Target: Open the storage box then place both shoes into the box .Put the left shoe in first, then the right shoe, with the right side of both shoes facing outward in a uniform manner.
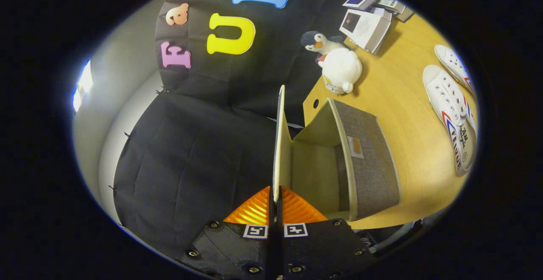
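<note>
Here the gripper [275, 197] has its two ridged fingers closed tight on the thin edge of the storage box's lid [278, 144], which stands raised on edge and runs away from the tips toward twelve o'clock; the pinch looks meant to swing the flap up and back so the mouth stays clear for loading. Just past the fingers, toward one o'clock, the storage box [369, 161] sits open on the wooden table [403, 114], a soft-sided rectangular bin with coarse grey woven fabric outside, a plain pale lining inside and a small sewn tag on its wall. I judge the opening step nearly done, with no shoe inside yet. Farther off at about two o'clock the pair of white lace-up canvas shoes [452, 106] lies side by side, rubber toe caps and red-and-blue side stripes showing. Beyond the box a plush penguin [337, 61], round and fleecy, lies at one o'clock, with cardboard boxes [367, 27] behind it.
</note>
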`<action>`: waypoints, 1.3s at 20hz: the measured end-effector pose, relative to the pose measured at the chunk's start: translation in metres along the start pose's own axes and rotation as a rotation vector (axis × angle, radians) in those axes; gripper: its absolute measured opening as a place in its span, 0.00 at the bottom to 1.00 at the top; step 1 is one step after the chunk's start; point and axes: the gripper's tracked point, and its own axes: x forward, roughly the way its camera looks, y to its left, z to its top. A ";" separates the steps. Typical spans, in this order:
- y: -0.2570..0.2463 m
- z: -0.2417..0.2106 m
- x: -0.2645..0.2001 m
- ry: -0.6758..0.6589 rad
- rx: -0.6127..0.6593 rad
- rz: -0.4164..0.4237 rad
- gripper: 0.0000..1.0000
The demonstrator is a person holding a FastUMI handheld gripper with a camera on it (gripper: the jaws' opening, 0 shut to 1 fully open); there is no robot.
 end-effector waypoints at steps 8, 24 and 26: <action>0.060 -0.024 0.032 0.000 -0.124 0.032 0.00; 0.113 -0.105 0.110 0.069 -0.451 -0.029 0.10; 0.118 -0.108 0.114 0.073 -0.488 -0.009 0.43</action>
